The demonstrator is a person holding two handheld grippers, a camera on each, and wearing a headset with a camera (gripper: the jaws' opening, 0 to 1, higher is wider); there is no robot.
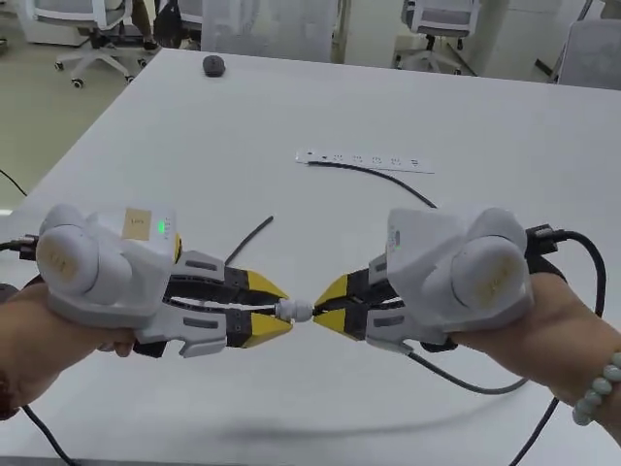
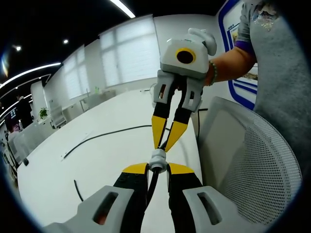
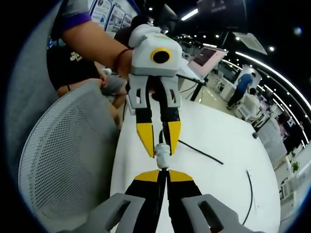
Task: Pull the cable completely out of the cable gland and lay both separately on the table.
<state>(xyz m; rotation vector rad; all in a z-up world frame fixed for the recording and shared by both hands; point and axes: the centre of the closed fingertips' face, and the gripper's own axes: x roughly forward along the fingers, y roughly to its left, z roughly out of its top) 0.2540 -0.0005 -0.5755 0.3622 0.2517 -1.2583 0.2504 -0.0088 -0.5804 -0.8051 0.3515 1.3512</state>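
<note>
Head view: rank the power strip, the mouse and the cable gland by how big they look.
1. power strip, clearly largest.
2-3. cable gland and mouse look alike; the gland is near the camera and the mouse far, so unranked.

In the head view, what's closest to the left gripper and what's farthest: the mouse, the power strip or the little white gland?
1. Gland, held by the left gripper, with its cable leading into the right gripper.
2. Power strip, ahead, in the middle of the table.
3. Mouse, at the far edge, to the left.
</note>
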